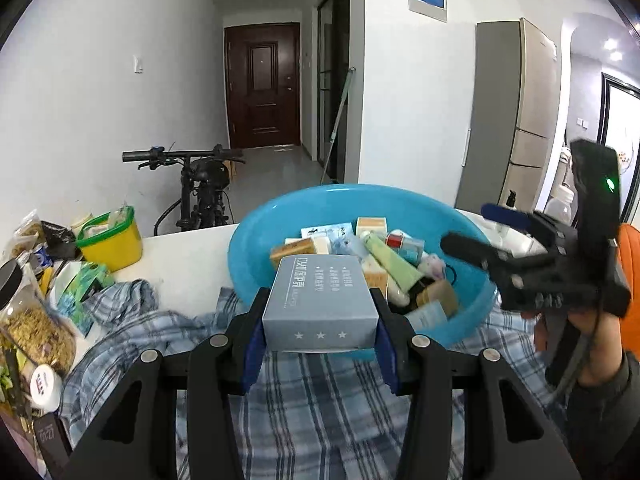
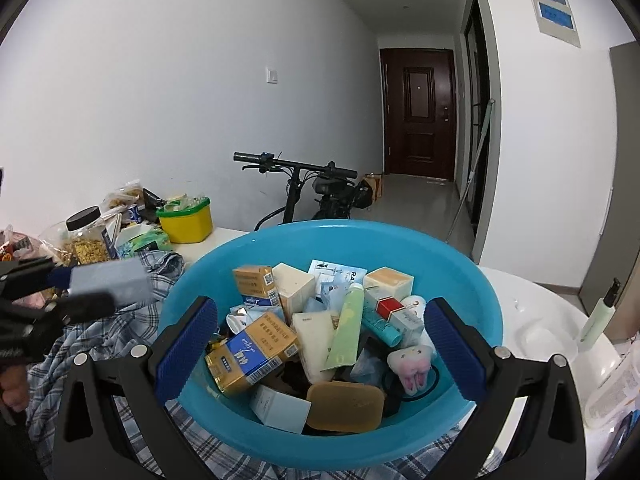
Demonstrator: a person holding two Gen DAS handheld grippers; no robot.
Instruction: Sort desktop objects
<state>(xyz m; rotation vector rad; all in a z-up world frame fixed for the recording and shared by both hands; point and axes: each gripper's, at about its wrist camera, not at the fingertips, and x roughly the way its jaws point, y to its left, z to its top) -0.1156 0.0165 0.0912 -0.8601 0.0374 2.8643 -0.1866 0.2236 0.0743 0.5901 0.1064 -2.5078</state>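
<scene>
Left gripper (image 1: 320, 332): jaws clamped on a grey box (image 1: 320, 304), one blue pad against each side; the box is held clear of the bench, in front of the near rim of the blue basin (image 1: 256, 240). In the right wrist view the same grey box (image 2: 108, 282) appears at the left edge, beside and outside the basin (image 2: 472, 280), above the plaid cloth (image 2: 132, 328).

Right gripper (image 2: 320, 348): jaws wide apart with nothing between the pads, poised over the basin's contents. In the left wrist view it (image 1: 472, 228) sits at the right, over the basin's far right rim, held by a hand (image 1: 592, 344).

Basin contents: small cartons, a pale green tube (image 2: 348, 324), a blue-and-gold pack (image 2: 252, 356), a tan bar (image 2: 344, 406) and a small plush toy (image 2: 412, 366), piled loosely.

Bench (image 1: 188, 248): white, with the plaid cloth (image 1: 320, 408) under the basin. At the left stand a yellow tub with a green rim (image 1: 112, 240), a clear jar with a black lid (image 1: 28, 320) and assorted packets. A bicycle (image 1: 200, 184) stands behind the bench.
</scene>
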